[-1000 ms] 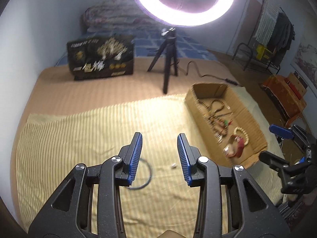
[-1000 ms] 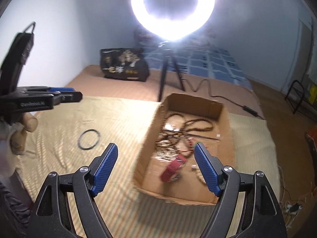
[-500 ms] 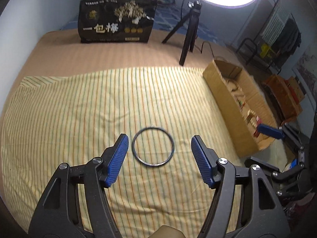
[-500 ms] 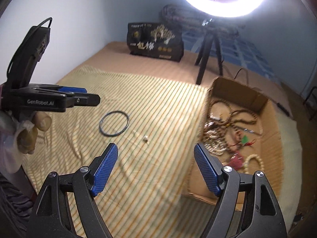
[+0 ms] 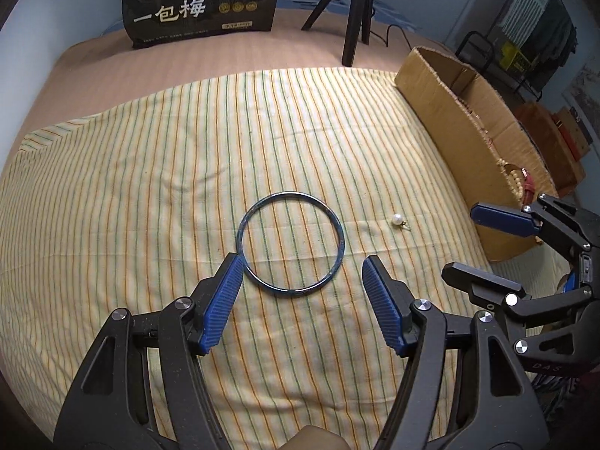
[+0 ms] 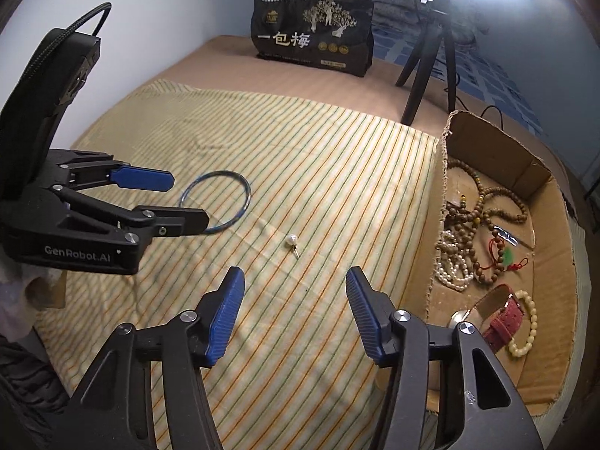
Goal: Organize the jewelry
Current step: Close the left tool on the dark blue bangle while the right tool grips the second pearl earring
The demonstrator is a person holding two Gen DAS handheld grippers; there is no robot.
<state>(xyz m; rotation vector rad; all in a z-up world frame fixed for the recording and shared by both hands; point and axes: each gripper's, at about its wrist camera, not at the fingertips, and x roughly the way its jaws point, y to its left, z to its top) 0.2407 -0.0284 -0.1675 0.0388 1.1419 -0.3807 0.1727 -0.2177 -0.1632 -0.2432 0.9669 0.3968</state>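
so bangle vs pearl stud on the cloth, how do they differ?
The bangle is a thin bluish metal hoop, open in the middle; the pearl stud is a white bead on a short pin. The bangle is far larger. The bangle lies just ahead of the open left gripper; the stud lies ahead of the open right gripper. Both rest loose on the striped cloth, outside the box.

Each hand-held gripper (image 5: 300, 277) is black with silver screws and ribbed blue pads (image 6: 227, 315) — one marked "GenRobot.AI", cable at 11 o'clock.
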